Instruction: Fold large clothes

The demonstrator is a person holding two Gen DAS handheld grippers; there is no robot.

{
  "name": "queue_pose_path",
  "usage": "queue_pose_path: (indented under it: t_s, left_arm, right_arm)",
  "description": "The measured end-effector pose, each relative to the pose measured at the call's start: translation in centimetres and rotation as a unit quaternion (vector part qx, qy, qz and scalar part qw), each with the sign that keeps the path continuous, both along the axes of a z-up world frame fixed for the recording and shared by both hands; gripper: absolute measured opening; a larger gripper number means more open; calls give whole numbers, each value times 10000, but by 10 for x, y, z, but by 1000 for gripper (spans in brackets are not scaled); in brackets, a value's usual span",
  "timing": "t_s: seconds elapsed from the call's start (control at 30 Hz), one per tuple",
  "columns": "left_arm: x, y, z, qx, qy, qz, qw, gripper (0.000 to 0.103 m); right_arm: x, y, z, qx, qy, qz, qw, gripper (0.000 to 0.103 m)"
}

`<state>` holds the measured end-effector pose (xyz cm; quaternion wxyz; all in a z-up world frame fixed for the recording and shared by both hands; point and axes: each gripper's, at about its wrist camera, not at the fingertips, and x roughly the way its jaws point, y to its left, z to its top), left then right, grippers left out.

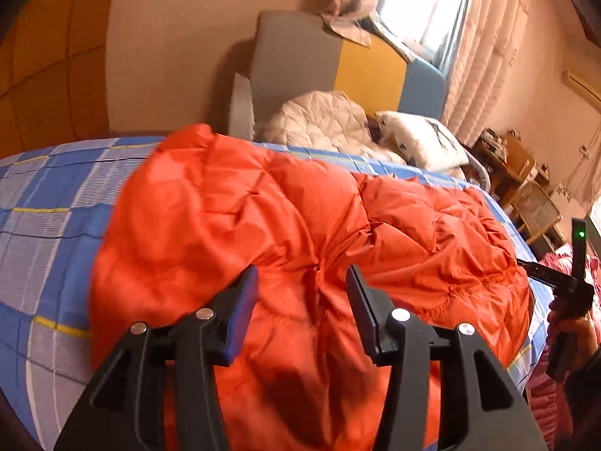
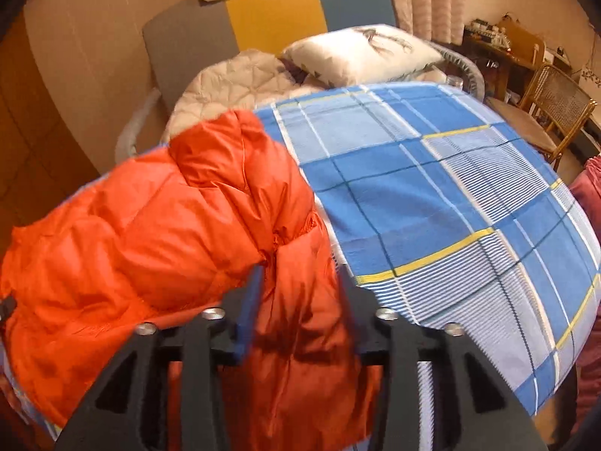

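A puffy orange quilted jacket (image 1: 300, 206) lies crumpled on a blue plaid bed sheet (image 1: 49, 195). My left gripper (image 1: 301, 270) hovers over its near part, jaws apart, with a pinched ridge of fabric lying loose between the fingers. In the right wrist view the jacket (image 2: 150, 225) covers the left side of the sheet (image 2: 450, 188). My right gripper (image 2: 300, 272) is open over the jacket's right edge, with orange fabric in the gap and the pads not pressing it. The right gripper's body (image 1: 571, 289) also shows at the bed's right edge, held by a hand.
At the head of the bed are a white pillow (image 2: 360, 52), a beige quilted blanket (image 2: 240, 79) and a grey, yellow and blue headboard (image 1: 300, 56). A rattan chair (image 2: 556, 105) and a cluttered wooden table stand to the right. Pink cloth (image 1: 544, 394) lies beside the bed.
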<state>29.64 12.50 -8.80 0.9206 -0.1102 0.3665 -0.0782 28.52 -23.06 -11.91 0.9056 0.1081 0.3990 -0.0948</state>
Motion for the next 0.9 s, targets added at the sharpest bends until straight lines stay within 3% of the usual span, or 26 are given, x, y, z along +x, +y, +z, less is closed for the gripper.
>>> queue_pose_path:
  t_s: [0.3, 0.4, 0.5, 0.6, 0.73, 0.9]
  left_arm:
    - [-45, 52, 5, -11, -139, 531, 9985, 51]
    - [-51, 65, -3, -50, -23, 656, 9978, 59]
    - [-44, 69, -21, 136, 316, 771, 9964, 59]
    - [-34, 71, -42, 166, 614, 822, 9946, 61]
    - [-22, 69, -63, 131, 827, 793, 9933, 61]
    - [-30, 67, -55, 221, 790, 994, 9917, 62]
  right_arm:
    - [-39, 30, 30, -3, -413, 371, 9985, 51]
    - [-44, 51, 36, 113, -476, 662, 9966, 51]
    - [-42, 75, 39, 148, -512, 1010, 9935, 51]
    - [-30, 95, 29, 26, -322, 1160, 9927, 53]
    - [-2, 97, -14, 22, 181, 1071, 9941, 55]
    - [2, 97, -15, 92, 261, 1016, 9944, 56]
